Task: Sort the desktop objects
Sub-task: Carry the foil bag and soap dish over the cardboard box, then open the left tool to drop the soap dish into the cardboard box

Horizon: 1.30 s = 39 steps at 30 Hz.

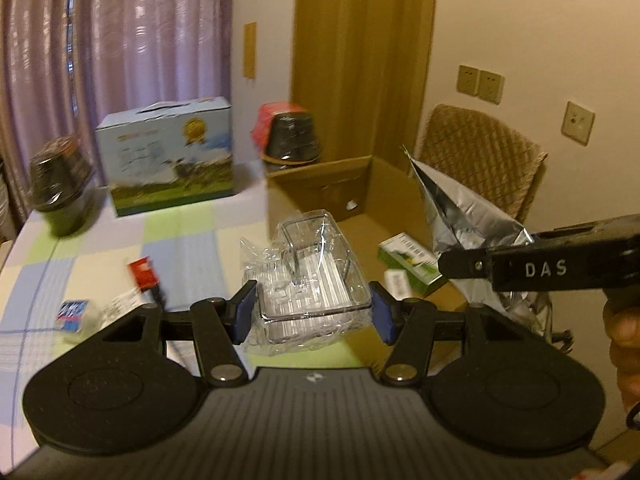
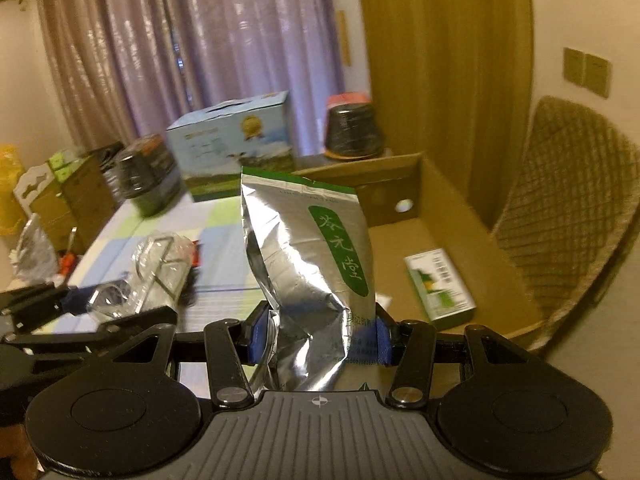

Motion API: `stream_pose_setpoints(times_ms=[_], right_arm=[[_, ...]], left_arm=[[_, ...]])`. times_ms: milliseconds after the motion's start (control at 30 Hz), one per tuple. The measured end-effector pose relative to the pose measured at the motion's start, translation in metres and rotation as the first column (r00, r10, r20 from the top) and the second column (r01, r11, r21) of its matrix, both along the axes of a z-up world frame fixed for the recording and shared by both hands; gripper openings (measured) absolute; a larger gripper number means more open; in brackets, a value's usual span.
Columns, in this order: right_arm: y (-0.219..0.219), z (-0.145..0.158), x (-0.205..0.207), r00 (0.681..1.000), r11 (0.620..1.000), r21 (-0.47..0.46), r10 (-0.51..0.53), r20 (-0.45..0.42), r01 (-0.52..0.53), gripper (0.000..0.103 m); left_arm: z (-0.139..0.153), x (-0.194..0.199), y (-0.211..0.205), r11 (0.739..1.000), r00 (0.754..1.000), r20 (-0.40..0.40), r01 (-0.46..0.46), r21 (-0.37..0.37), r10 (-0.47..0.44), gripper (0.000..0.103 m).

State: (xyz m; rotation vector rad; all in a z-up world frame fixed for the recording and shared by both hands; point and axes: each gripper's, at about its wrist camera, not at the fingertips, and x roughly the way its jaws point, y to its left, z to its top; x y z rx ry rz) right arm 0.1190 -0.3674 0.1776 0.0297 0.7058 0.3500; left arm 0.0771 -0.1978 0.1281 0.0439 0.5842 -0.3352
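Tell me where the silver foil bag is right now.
The silver foil bag is clamped upright in the right gripper, at the centre of the right wrist view, held over the near edge of the open cardboard box, left of the green carton.

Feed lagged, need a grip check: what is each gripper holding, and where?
Left gripper: plastic-wrapped clear container, across its near end. Right gripper: silver foil pouch, near its bottom.

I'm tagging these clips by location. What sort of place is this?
Most likely a room in a home, perhaps a bedroom or dining corner. Purple curtains hang behind a table with a pastel checked tablecloth, a woven chair sits beside it, and wall sockets show.
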Motion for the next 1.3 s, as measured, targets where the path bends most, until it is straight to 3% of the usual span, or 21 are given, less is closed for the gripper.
stream_pose_setpoints(times_ms=[500, 1067, 1200, 1300], right_arm=[[-0.057, 0.012, 0.054, 0.997, 0.997, -0.027, -0.071, -0.004, 0.071, 0.048], [-0.078, -0.023, 0.111, 0.991, 0.994, -0.008, -0.105, -0.083, 0.105, 0.048], [-0.080, -0.028, 0.115, 0.989, 0.993, -0.004, -0.114, -0.092, 0.114, 0.048], [-0.078, -0.030, 0.117, 0.990, 0.994, -0.009, -0.111, -0.092, 0.111, 0.048]], left_arm=[[0.016, 0.065, -0.052, 0.996, 0.998, -0.021, 0.063, -0.056, -0.064, 0.053], [-0.028, 0.131, -0.088, 0.992, 0.990, -0.089, 0.101, -0.079, -0.108, 0.053], [-0.034, 0.137, -0.091, 0.994, 0.992, -0.079, 0.089, -0.056, -0.094, 0.065], [-0.033, 0.136, -0.083, 0.995, 0.994, -0.068, 0.078, -0.065, -0.082, 0.065]])
